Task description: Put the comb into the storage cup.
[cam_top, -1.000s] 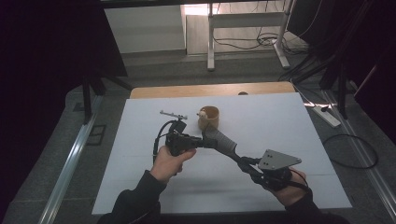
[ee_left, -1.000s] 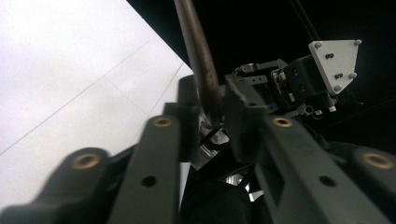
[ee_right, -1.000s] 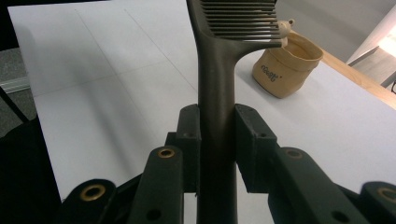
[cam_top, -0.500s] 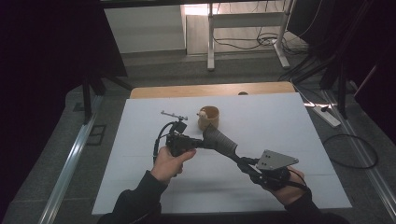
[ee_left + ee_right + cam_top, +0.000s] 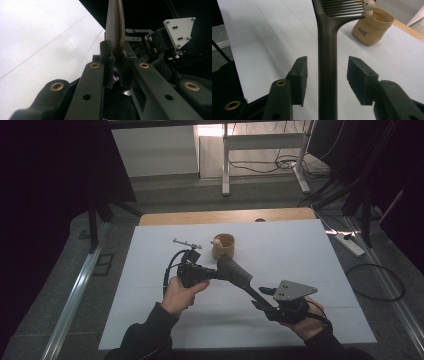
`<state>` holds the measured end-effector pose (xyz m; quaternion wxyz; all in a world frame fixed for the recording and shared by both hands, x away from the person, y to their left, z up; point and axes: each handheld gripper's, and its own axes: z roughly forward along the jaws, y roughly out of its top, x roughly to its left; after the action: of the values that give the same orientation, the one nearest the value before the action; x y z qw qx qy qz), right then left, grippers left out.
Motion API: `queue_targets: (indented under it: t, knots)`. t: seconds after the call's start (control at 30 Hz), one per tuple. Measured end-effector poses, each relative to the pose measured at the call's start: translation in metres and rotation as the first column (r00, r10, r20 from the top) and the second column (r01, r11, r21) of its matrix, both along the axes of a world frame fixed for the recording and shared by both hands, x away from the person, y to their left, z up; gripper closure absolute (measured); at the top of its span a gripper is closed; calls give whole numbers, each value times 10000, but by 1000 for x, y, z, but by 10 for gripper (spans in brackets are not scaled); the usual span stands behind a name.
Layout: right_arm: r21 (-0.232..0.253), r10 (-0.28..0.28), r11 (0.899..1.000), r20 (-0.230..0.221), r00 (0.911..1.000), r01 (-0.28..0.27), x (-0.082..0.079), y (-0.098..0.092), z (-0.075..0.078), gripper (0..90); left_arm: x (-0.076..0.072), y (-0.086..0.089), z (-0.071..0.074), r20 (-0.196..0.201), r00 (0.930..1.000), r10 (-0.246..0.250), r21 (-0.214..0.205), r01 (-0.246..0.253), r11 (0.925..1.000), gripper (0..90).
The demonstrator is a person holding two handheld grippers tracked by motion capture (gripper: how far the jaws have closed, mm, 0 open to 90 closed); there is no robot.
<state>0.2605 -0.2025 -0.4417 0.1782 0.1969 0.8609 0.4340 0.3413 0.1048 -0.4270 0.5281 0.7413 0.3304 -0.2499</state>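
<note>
The comb (image 5: 239, 274) is held above the tabletop (image 5: 300, 250), clamped at its head by the left gripper (image 5: 216, 273). The right gripper (image 5: 327, 75) has just been opening; its pads stand apart around the handle, probably so the comb is passed over.

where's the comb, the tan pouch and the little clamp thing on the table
comb (image 5: 327, 50), right gripper view, on its dark handle.
tan pouch (image 5: 368, 33), right gripper view, on its front wall.
small clamp (image 5: 186, 242), high view, on its metal bar.
</note>
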Motion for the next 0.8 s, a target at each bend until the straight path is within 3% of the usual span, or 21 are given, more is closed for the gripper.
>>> queue_targets:
  t: [0.33,0.8]
  knots:
    - [-146,-450,9989,-497,9978,443,4,0,-3,355,-1,2,3,301,9995,93,99,-96,9999,828]
    - [-114,-296,9995,-1014,9944,286,7,-3,-3,268,-2,9,9,763,9965,340,391,-371,9985,828]
